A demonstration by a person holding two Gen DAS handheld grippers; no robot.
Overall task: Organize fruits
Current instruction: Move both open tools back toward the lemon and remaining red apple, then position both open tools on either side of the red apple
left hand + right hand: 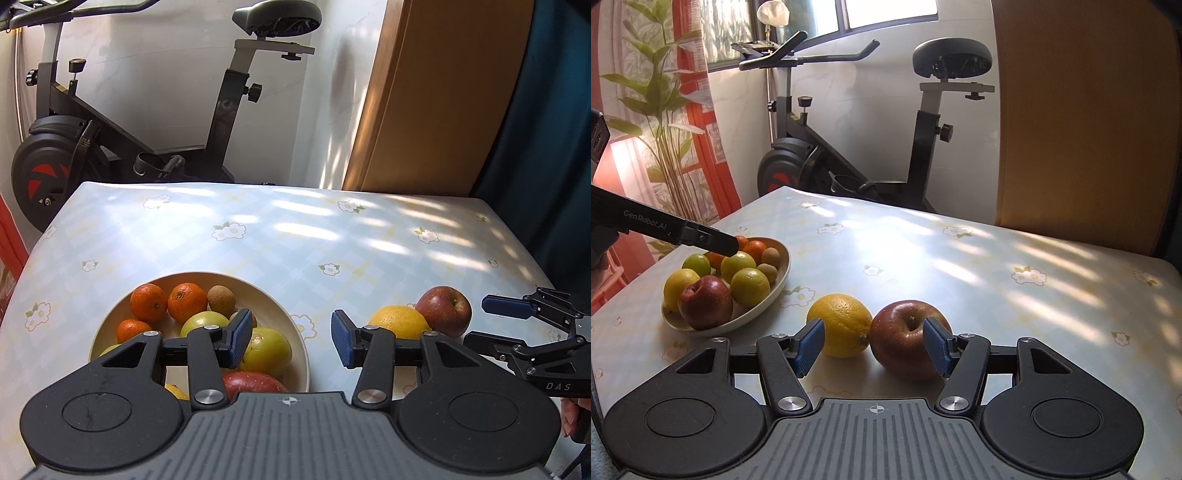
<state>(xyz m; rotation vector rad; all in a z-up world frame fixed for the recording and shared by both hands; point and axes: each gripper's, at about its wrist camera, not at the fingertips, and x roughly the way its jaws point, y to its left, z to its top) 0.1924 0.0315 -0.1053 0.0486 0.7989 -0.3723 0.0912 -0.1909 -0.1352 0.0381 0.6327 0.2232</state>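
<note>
Presently, left gripper (pixel 291 339) stands open and empty over the bowl (pixel 295 332) rim (fruit heaped inside). Right gripper (pixel 873 347) is open, holding nothing; lemon (pixel 839 325) and red apple (pixel 905 339) lie touching between its fingers.

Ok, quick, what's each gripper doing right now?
Left gripper: open, empty, above the bowl rim.
Right gripper: open, holding nothing; the lemon and red apple sit just ahead of its pads.

Two red apples (pixel 911 339), two lemons (pixel 839 325), three tangerines (pixel 187 302), one bowl (pixel 781 275).
</note>
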